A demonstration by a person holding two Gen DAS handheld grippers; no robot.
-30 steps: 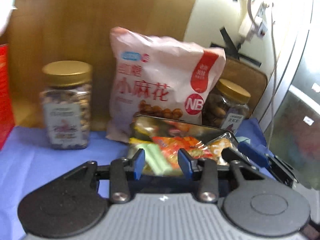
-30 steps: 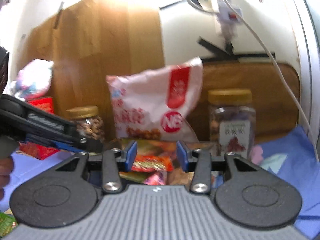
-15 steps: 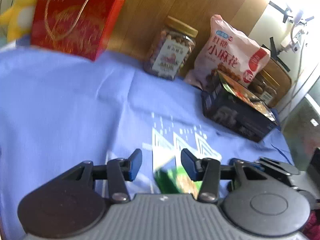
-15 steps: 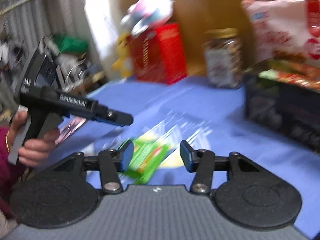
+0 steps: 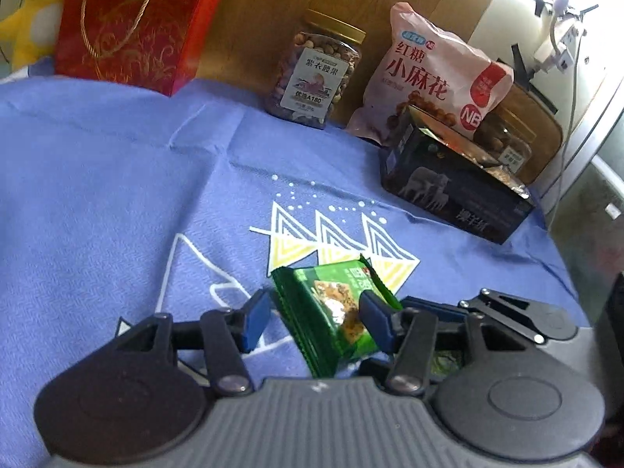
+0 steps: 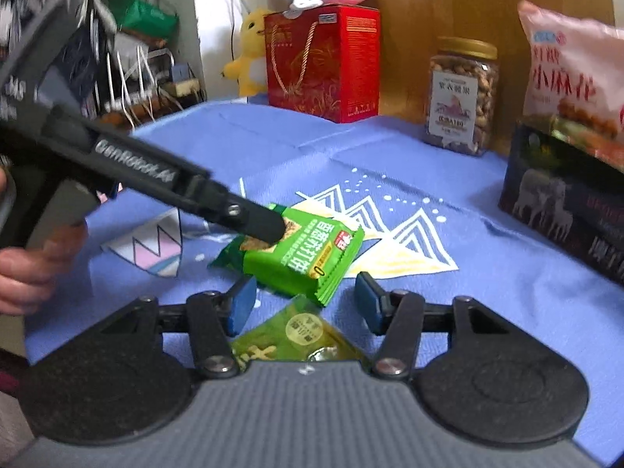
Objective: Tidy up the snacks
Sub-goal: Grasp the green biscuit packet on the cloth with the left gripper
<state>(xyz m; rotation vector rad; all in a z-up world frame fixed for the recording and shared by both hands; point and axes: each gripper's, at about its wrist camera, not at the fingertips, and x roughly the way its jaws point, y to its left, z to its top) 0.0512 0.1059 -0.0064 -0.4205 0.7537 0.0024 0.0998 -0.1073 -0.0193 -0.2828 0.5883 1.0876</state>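
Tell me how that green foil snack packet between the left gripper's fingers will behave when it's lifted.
The green foil snack packet looks light and thin, so it should lift easily. Its glossy wrapper may slip or crumple between the left gripper's pads. Being flat, it shouldn't roll.

Both grippers have pulled back from the black snack box (image 5: 452, 191) to the near side of the worktop (image 5: 117, 179); the left gripper (image 5: 318, 319) now brackets the green snack packet (image 5: 331, 312), fingers (image 5: 255, 318) spread, right gripper (image 6: 304, 302) open just beside it

Ahead of the tool, the pink bag (image 5: 433, 78) reads "红糖 小麻花" and "NB"; the nut jar's (image 5: 318, 72) label reads "A180".
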